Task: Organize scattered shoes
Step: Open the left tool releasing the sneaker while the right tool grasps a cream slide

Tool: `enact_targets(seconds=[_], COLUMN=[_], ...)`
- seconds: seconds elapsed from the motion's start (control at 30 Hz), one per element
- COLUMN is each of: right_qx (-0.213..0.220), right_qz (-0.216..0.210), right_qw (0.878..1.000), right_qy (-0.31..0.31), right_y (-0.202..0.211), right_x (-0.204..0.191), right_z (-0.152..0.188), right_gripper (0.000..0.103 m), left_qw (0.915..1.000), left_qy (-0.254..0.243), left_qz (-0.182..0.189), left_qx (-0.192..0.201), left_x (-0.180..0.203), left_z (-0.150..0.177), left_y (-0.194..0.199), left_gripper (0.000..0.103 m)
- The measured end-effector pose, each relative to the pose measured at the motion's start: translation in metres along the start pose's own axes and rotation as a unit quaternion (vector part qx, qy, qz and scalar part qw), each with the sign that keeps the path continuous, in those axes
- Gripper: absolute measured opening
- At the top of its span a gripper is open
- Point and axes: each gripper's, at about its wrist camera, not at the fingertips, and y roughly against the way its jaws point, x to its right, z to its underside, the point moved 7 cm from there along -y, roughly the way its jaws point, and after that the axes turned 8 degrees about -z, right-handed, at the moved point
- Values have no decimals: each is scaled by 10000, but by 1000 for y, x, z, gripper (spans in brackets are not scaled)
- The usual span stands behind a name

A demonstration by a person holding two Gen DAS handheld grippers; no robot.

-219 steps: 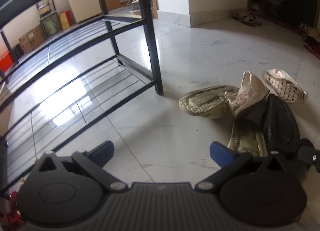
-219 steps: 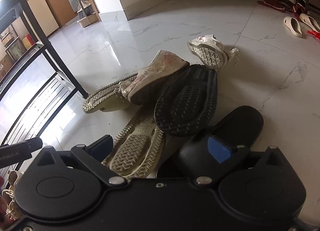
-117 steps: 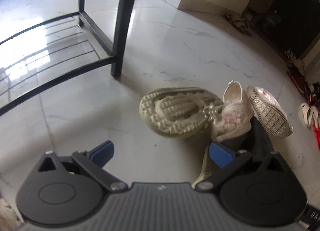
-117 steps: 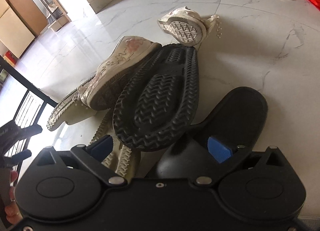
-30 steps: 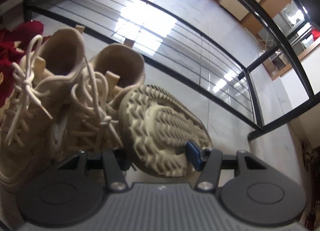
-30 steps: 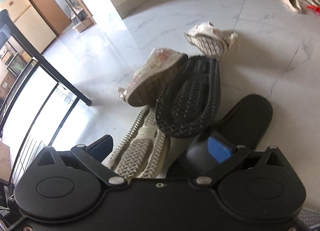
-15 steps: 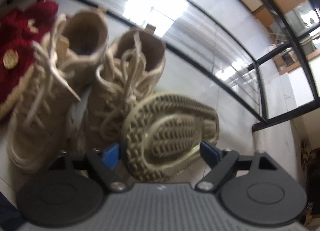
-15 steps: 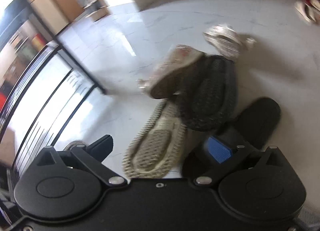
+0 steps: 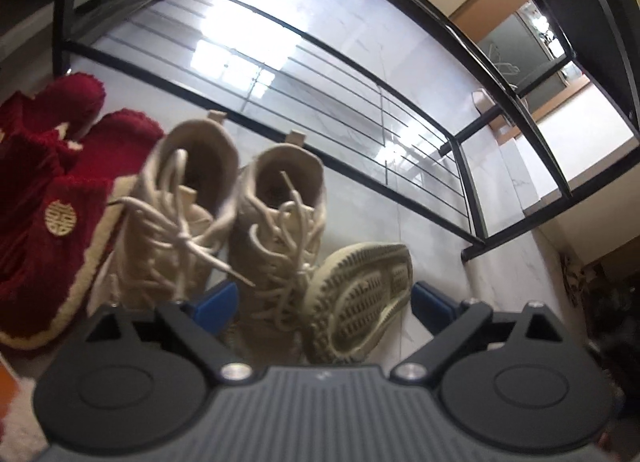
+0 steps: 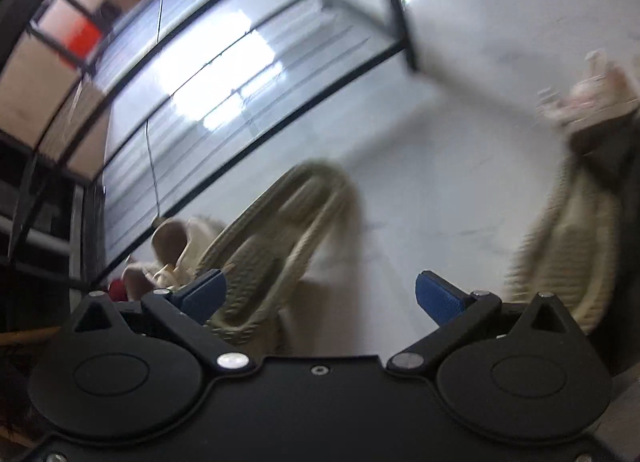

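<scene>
The left claw (image 9: 324, 300), its jaws just opened wide, hangs above a beige shoe (image 9: 358, 296) lying sole-up on the floor at the front edge of the black shoe rack (image 9: 472, 198), leaning against a pair of tan lace-up boots (image 9: 276, 214). Neither pad presses it. The right claw (image 10: 320, 294) gapes empty; the remaining shoe pile (image 10: 576, 230) sits blurred to its right.
</scene>
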Motion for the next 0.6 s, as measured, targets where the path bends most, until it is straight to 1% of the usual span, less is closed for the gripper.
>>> enact_targets(seconds=[0.07,0.1,0.13,0.23,0.27,0.33,0.37,0.47,0.57,0.6], right_qx=[-193,-273,-301,-416,-473,-589,-630,-587,-564,-553], right_qz=[145,260,299,618,703,885,976,1196,1338,1400], right_qw=[9997,9992,9990,9969,9960,9939,9928,9901,9885,9879], right_qy=[31,91,116,266,279,282,289,431,414,370], right_y=[-23,-35,-38,-59,-65,-80,-87,-103,-116,-121], right_x=[-19,-30,-32,-43,-45,-48,-48,-56,-58,-58], right_z=[-1,-1,0,1,2,3,2,-1,-5,-7], right_gripper=[103,103,103,103,103,103,103,103,103,103], left_qw=[10000,9999,9995,9985,9985,9987,9987,9995,9989,9977], left_qy=[17,-105,-245,-452,-465,-427,-395,-244,-185,-137], left_qz=[-55,-114,-175,-248,-244,-220,-211,-176,-421,-667], left_qx=[-81,-26,45,178,152,-161,-222,-131,-39,-21], left_x=[-8,-13,-18,-24,-25,-28,-29,-34,-43,-48], left_z=[-2,-4,-7,-9,-10,-12,-13,-18,-24,-24], left_y=[3,4,6,2,0,-6,-7,-3,0,-1], left_gripper=[96,96,97,98,98,98,98,99,100,100])
